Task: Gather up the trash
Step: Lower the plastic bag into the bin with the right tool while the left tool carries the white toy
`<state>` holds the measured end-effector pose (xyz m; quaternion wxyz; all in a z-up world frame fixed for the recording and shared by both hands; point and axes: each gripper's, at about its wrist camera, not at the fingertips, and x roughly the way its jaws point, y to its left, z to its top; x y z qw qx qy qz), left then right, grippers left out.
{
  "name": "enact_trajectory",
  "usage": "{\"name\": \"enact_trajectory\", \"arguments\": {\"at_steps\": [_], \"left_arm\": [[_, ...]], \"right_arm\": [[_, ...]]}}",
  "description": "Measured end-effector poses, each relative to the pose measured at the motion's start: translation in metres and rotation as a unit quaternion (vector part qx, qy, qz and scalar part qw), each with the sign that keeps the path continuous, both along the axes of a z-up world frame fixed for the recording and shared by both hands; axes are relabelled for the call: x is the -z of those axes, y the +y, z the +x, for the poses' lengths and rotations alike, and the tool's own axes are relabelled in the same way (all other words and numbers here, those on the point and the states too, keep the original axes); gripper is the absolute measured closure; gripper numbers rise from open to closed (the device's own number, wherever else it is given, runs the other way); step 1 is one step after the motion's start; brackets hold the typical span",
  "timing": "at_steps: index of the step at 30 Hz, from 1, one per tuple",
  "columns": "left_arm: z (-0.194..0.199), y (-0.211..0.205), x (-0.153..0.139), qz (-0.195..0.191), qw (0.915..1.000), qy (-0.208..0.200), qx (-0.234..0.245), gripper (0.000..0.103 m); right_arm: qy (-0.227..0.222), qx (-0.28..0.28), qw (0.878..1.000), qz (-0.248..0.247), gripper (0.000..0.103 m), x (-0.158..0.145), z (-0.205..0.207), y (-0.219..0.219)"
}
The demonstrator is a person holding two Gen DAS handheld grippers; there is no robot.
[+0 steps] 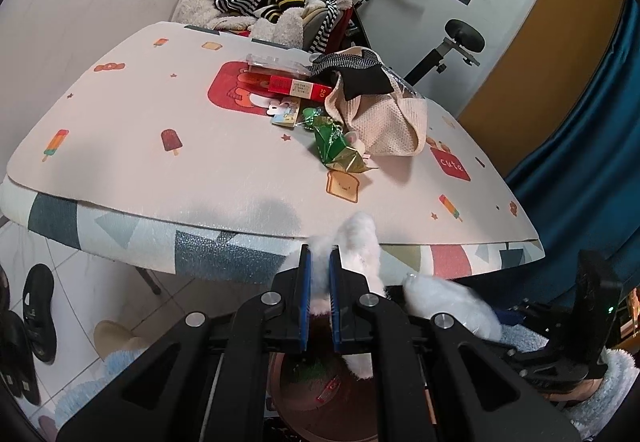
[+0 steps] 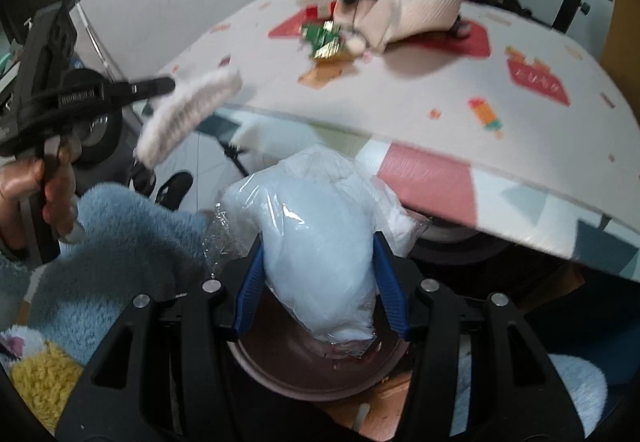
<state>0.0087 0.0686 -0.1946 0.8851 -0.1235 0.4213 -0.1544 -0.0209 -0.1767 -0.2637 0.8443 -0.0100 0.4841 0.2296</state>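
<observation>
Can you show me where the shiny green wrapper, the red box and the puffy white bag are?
green wrapper (image 1: 334,143), left wrist view, crumpled middle.
red box (image 1: 298,85), left wrist view, long side.
white bag (image 2: 320,242), right wrist view, bulging middle between the fingers.

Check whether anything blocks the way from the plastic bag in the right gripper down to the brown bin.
Nothing visible does. The right gripper holds the plastic bag directly above the open brown bin, with no object between them.

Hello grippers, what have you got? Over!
Left gripper shut on white fluffy scrap. Right gripper shut on clear plastic bag. Both over brown bin. Green wrapper left on table.
</observation>
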Motion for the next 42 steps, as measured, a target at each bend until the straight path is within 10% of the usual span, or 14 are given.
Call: {"name": "enact_trajectory", "arguments": {"at_steps": [16, 28, 42], "left_arm": [[-0.008, -0.007, 0.024, 0.006, 0.9995, 0.026, 0.014, 0.095], [-0.015, -0.023, 0.032, 0.026, 0.9983, 0.031, 0.042, 0.094], [-0.020, -0.050, 0.044, 0.062, 0.9934, 0.050, 0.082, 0.094]], "right_arm": [[0.142, 0.022, 0.989, -0.020, 0.044, 0.079, 0.017, 0.009], [0.032, 0.075, 0.997, -0.005, 0.009, 0.019, 0.022, -0.019], [-0.078, 0.119, 0.990, -0.017, 0.006, -0.042, 0.035, -0.056]]}}
